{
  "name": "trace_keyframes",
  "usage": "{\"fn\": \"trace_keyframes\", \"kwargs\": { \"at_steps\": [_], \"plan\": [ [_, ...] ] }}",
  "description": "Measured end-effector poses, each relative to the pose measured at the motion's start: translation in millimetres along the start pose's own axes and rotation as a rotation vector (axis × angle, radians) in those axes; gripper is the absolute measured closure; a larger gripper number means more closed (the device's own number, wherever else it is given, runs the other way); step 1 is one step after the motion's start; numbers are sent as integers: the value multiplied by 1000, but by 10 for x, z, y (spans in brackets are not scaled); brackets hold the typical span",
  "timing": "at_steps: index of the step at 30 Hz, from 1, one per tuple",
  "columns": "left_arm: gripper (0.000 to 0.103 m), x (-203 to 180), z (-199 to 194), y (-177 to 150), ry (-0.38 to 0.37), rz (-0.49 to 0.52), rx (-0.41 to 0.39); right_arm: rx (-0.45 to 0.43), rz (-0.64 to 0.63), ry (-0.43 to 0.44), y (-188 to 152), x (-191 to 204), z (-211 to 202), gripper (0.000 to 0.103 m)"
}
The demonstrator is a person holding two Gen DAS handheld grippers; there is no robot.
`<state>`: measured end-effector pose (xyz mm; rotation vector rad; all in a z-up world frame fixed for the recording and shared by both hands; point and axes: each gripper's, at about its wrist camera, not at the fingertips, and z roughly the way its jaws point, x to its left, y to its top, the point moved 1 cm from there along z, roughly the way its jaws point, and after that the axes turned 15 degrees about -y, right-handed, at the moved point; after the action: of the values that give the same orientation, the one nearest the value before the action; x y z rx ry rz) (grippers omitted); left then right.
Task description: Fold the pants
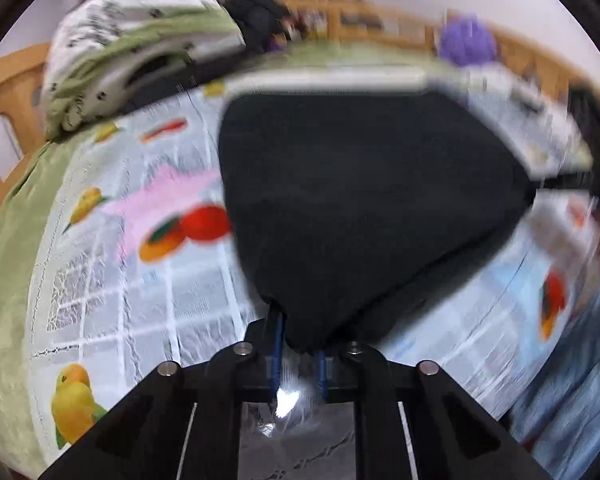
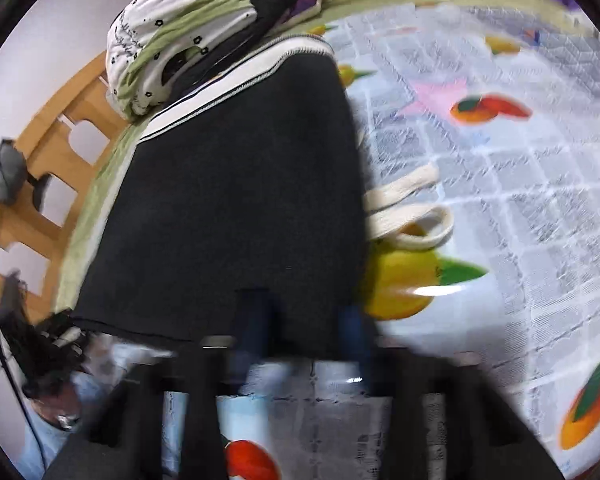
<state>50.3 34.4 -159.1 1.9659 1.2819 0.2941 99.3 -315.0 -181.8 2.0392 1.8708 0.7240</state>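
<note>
Left tongs (image 1: 298,354) clenched on the hem of black knit pants (image 1: 364,208). Right tongs (image 2: 304,320) clenched on the same pants (image 2: 236,200), spread ahead over fruit-print tablecloth (image 2: 500,208).

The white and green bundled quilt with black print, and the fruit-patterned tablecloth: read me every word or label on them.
White and green bundled quilt: a line of black script along its edge, too small and blurred to read.
Fruit-patterned plastic tablecloth: only pictures and a grid, no legible words.
Black pants with cream striped waistband: no label visible.
</note>
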Motion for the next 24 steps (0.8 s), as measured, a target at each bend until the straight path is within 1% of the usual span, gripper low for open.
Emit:
{"fn": "trace_keyframes", "kwargs": {
  "at_steps": [1,2,3,4,5,6,7,8,9,10,11,12,13,14,15,17,19,21,22,23,24],
  "plan": [
    [92,88,-102,7,-24,-58,-54,-14,28,44,9,-68,-68,93],
    [92,167,-115,-5,-35,-101,-59,-17,38,61,5,-110,-100,94],
    [92,225,-65,-40,-40,-122,-30,-2,10,45,-8,-101,-60,94],
    [92,249,43,-116,-10,-125,15,26,-12,19,-31,-66,26,93],
    [92,233,100,-173,10,-114,37,59,-33,-18,-77,-5,152,92],
    [91,193,102,-203,25,-92,30,50,-50,-42,-94,42,181,90],
    [91,167,61,-200,22,-92,28,31,-80,-65,-98,89,149,89],
    [88,177,24,-193,14,-109,30,27,-103,-72,-88,112,112,85],
    [88,196,-26,-192,3,-137,33,33,-113,-64,-72,109,65,81],
    [88,212,-92,-204,-3,-154,35,35,-99,-50,-55,68,1,81],
    [85,215,-150,-222,-1,-155,38,27,-85,-37,-47,26,-65,81],
    [75,203,-219,-249,13,-152,36,0,-72,-19,-32,-8,-164,81],
    [68,199,-319,-279,47,-142,18,-43,-69,-8,-16,-29,-282,81],
    [68,187,-403,-291,60,-133,-3,-77,-70,-5,-9,-38,-361,81],
    [68,176,-485,-294,56,-126,-22,-126,-75,-4,4,-24,-461,80],
    [68,191,-624,-240,13,-141,-69,-188,-81,3,37,29,-545,80],
    [68,147,-640,-98,-48,-158,-102,-216,-93,12,74,116,-537,80],
    [68,48,-525,50,-75,-132,-98,-205,-121,6,91,257,-440,80],
    [68,-22,-424,113,-82,-102,-90,-179,-151,-10,91,332,-338,80],
    [68,-65,-330,126,-86,-84,-72,-145,-180,-37,68,381,-213,80],
    [68,-73,-197,113,-82,-75,-34,-117,-202,-67,10,362,-107,80]
  ]
}}
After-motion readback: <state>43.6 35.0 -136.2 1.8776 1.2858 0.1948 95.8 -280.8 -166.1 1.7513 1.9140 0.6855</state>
